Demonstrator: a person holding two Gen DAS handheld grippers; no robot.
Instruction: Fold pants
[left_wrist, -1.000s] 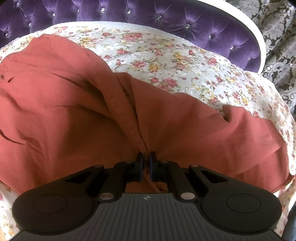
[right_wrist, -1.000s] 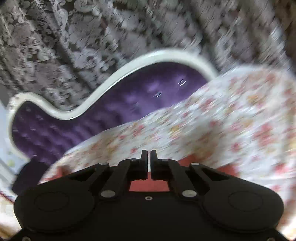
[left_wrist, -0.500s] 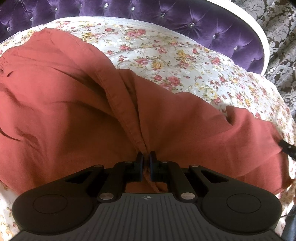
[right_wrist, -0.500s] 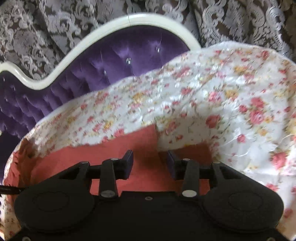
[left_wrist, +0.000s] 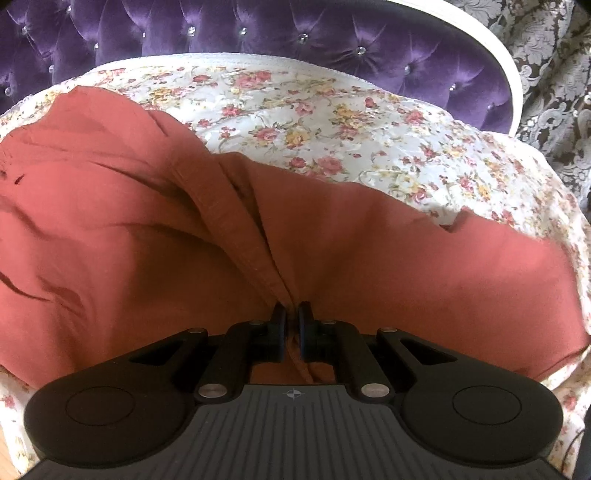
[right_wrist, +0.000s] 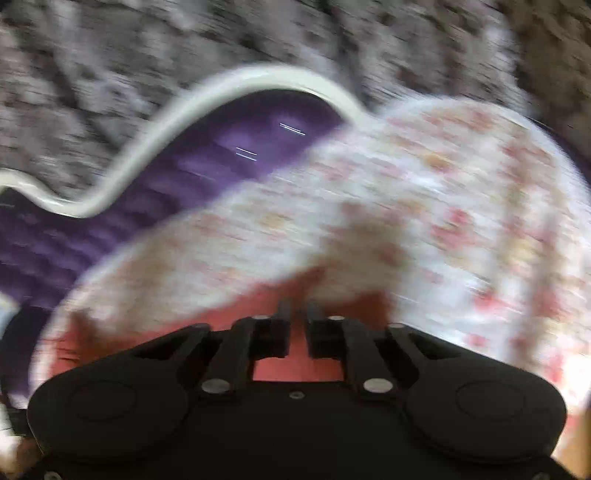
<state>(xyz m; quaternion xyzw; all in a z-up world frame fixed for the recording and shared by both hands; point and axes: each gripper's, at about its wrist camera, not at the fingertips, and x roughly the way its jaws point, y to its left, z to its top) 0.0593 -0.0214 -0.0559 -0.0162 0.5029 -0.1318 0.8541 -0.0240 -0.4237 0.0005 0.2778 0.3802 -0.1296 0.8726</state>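
Observation:
The rust-red pants (left_wrist: 129, 229) lie spread on the flowered bedsheet (left_wrist: 332, 122). My left gripper (left_wrist: 291, 317) is shut on a seam fold of the pants near their front edge. In the blurred right wrist view the right gripper (right_wrist: 297, 314) has its jaws close together over the pants (right_wrist: 295, 365), at the cloth's edge. The blur hides whether it pinches any cloth.
A purple tufted headboard (left_wrist: 258, 33) with a white frame (left_wrist: 506, 62) stands behind the bed; it also shows in the right wrist view (right_wrist: 177, 166). A patterned grey curtain (left_wrist: 554, 74) hangs behind it. The sheet drops off at the right edge (right_wrist: 517, 221).
The right gripper was open half a second ago and its jaws have now come nearly together while it moves fast. The left gripper keeps its hold and has tilted up slightly.

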